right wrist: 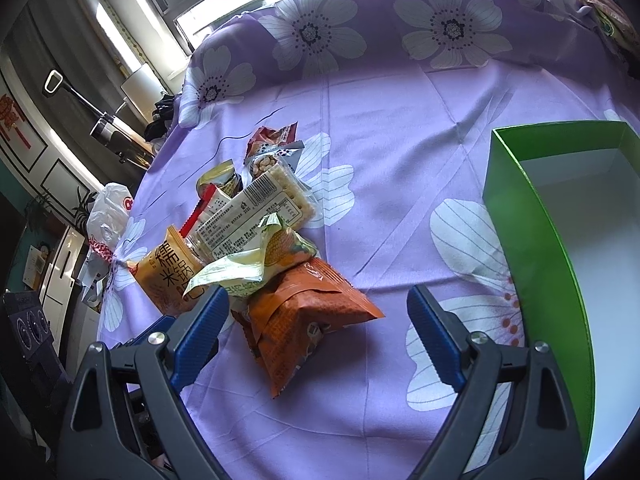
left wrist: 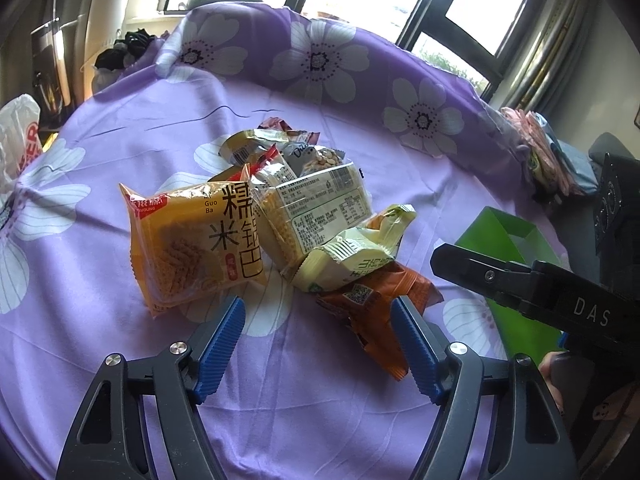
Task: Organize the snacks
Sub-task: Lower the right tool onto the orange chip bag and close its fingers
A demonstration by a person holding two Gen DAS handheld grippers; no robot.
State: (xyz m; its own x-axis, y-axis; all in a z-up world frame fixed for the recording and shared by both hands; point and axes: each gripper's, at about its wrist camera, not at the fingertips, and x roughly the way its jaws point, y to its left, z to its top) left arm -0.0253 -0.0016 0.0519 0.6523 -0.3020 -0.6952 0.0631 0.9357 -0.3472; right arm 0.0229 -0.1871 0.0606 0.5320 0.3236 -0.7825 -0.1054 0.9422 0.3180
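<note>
A heap of snack packets lies on the purple floral cloth (left wrist: pixel 100 360). It includes a yellow-orange rice cracker packet (left wrist: pixel 192 244) (right wrist: pixel 168 276), a clear packet with a white label (left wrist: pixel 316 208) (right wrist: pixel 256 208), a pale yellow packet (left wrist: pixel 352 256) (right wrist: pixel 248 260) and an orange packet (left wrist: pixel 372 304) (right wrist: pixel 304 312). My left gripper (left wrist: pixel 318 312) hangs open just before the heap, its right finger at the orange packet's edge. My right gripper (right wrist: pixel 318 296) is open and straddles the orange packet without its pads pressing on it. A green box (right wrist: pixel 532 264) (left wrist: pixel 500 236) with a white inside stands open to the right.
A white plastic bag (left wrist: pixel 18 140) (right wrist: pixel 108 216) lies at the cloth's left edge. Behind the heap the cloth rises over a hump under the windows. Folded fabrics (left wrist: pixel 552 152) are piled at the far right. The right gripper's black body (left wrist: pixel 520 284) reaches in front of the green box.
</note>
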